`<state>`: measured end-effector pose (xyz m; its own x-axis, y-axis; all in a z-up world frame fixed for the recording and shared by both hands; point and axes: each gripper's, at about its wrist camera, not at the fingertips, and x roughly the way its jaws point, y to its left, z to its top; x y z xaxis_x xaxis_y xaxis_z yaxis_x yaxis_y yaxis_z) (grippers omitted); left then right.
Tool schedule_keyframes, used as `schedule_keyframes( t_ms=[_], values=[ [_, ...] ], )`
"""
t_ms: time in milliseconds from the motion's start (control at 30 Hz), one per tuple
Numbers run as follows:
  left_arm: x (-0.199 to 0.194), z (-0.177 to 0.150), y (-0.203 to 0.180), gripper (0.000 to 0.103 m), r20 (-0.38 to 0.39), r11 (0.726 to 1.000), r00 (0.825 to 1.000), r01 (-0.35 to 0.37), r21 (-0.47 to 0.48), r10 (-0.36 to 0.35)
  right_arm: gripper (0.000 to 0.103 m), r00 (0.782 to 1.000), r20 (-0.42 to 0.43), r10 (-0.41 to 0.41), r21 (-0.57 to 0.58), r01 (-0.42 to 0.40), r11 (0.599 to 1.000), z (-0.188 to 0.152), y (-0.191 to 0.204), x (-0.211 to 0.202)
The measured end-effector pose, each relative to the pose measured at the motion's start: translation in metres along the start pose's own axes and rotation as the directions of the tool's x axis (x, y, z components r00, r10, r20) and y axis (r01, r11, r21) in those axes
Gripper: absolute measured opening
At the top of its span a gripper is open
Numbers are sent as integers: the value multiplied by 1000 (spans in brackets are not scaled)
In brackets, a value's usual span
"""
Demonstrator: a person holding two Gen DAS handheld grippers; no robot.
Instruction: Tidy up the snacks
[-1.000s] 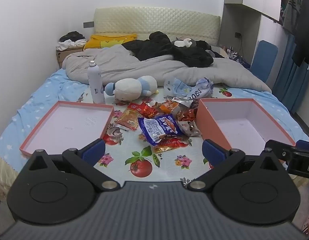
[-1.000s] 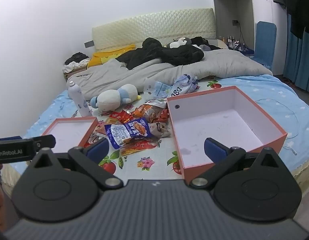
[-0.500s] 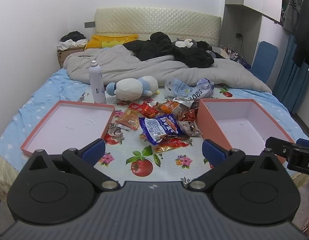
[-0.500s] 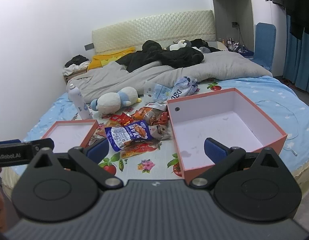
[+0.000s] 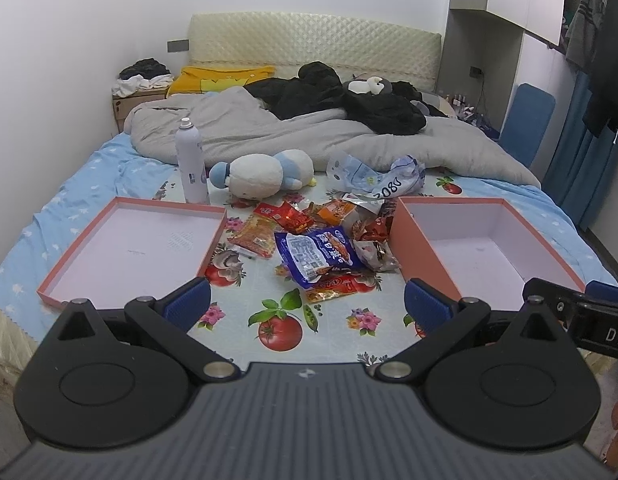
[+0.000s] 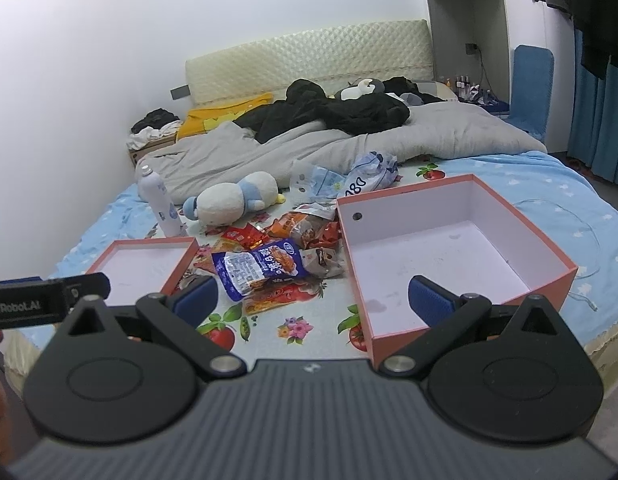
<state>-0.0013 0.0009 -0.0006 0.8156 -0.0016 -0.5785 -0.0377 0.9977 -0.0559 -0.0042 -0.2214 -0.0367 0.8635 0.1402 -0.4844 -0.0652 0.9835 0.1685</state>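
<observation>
A heap of crinkly foil and plastic snack packets (image 5: 321, 240) lies on a glossy fruit-print cloth (image 5: 281, 320) spread over the bed, a shiny blue bag (image 5: 317, 254) on top. Left of the heap sits a shallow pink cardboard lid (image 5: 129, 248), flat and rectangular; right of the heap, touching its edge, stands a deep pink box (image 6: 449, 248) with white walls and nothing inside. Behind the heap lie a soft round plush toy (image 5: 265, 174), an upright white spray can (image 5: 191, 170) and a crumpled plastic bag (image 5: 373, 176), then a rumpled grey duvet (image 5: 309, 136). The left gripper (image 5: 305, 304) and right gripper (image 6: 313, 296) hover before the heap, each with ribbed blue fingers (image 5: 187, 304) spread wide and nothing between them.
</observation>
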Motion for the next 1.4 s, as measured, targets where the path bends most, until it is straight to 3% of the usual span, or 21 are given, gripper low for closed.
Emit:
schedule_keyframes(
  t_ms=[1400],
  values=[
    [8,-7,0,103,-35,999,999,33,15,-32,103,998,-55,1,13,-1,1000,-10,2,9]
  ],
)
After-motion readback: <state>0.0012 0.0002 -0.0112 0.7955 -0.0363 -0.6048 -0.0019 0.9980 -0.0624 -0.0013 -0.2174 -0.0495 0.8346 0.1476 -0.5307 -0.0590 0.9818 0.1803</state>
